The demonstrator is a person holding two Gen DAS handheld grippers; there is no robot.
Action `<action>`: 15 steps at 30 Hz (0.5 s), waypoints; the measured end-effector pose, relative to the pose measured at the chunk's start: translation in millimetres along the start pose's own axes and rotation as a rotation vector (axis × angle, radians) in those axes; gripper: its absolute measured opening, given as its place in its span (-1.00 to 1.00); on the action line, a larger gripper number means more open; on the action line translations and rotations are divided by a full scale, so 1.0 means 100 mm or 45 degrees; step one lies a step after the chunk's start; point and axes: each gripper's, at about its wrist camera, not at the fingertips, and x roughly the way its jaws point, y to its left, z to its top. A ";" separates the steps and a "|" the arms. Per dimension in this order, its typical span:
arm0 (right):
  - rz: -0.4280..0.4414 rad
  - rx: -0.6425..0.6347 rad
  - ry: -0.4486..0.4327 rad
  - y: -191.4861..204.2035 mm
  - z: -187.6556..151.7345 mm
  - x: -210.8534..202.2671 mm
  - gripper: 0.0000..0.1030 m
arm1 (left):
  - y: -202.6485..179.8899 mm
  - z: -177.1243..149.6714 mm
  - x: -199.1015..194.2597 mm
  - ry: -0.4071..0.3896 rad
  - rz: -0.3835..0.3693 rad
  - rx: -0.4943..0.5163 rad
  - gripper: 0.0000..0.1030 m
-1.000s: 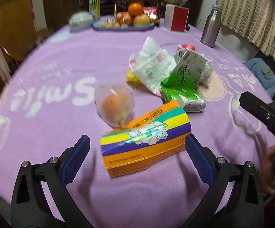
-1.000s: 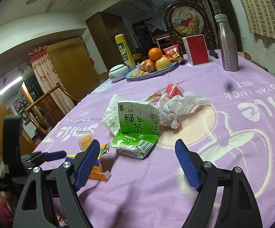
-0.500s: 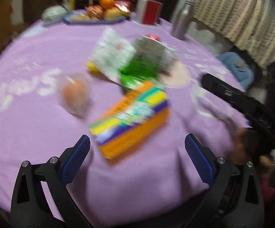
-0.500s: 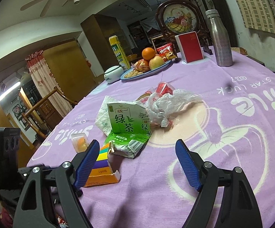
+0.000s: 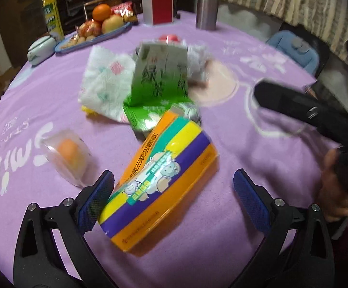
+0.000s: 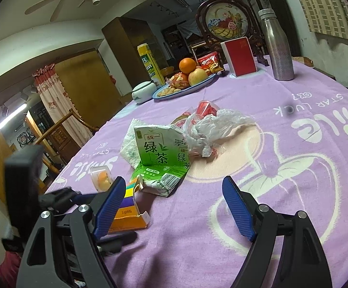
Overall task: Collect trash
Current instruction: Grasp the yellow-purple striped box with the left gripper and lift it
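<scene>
Closing in on the striped carton: left hand-held gripper spread wide, blue pads on either side of the carton's near end, neither pad pressing, nothing held.
Lying flat on the purple-clothed desk, near edge, skewed relative to the jaw line; one end flap torn open, as seen from the right wrist view.
Right hand-held gripper: wide open, empty, poised over bare cloth, green tea carton beyond it.
Remaining litter, mid-desk: paper napkin, crumpled plastic bag, small clear cup with orange contents.
Step, judged: pre-grasp on first item; nothing collected yet.
Next move, judged: lowering and squaring to the carton, then squeezing lightly, thin cardboard likely to buckle.
</scene>
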 end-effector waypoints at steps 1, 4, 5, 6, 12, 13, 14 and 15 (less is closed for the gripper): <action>-0.002 0.001 -0.001 -0.01 0.00 0.00 0.58 | -0.02 -0.01 0.01 -0.004 0.027 0.002 0.64; -0.014 0.003 -0.005 -0.03 0.00 -0.01 0.58 | 0.00 -0.01 -0.03 -0.030 -0.021 -0.039 0.25; -0.016 0.006 -0.005 -0.04 0.00 -0.01 0.58 | 0.01 -0.02 -0.05 -0.047 -0.038 -0.060 0.19; -0.016 0.012 -0.005 -0.05 0.00 -0.01 0.58 | 0.01 -0.02 -0.06 -0.055 -0.035 -0.065 0.18; -0.022 0.005 0.005 -0.04 0.00 0.01 0.58 | -0.05 -0.10 -0.06 -0.074 0.010 -0.048 0.33; -0.022 0.003 0.008 -0.03 0.00 0.02 0.58 | -0.04 -0.10 -0.03 -0.059 0.016 -0.061 0.39; -0.021 0.002 0.011 -0.03 0.00 0.02 0.58 | -0.01 -0.11 0.01 -0.046 0.017 -0.078 0.39; -0.022 -0.001 0.013 -0.02 0.00 0.03 0.58 | 0.00 -0.10 0.01 -0.057 0.017 -0.080 0.38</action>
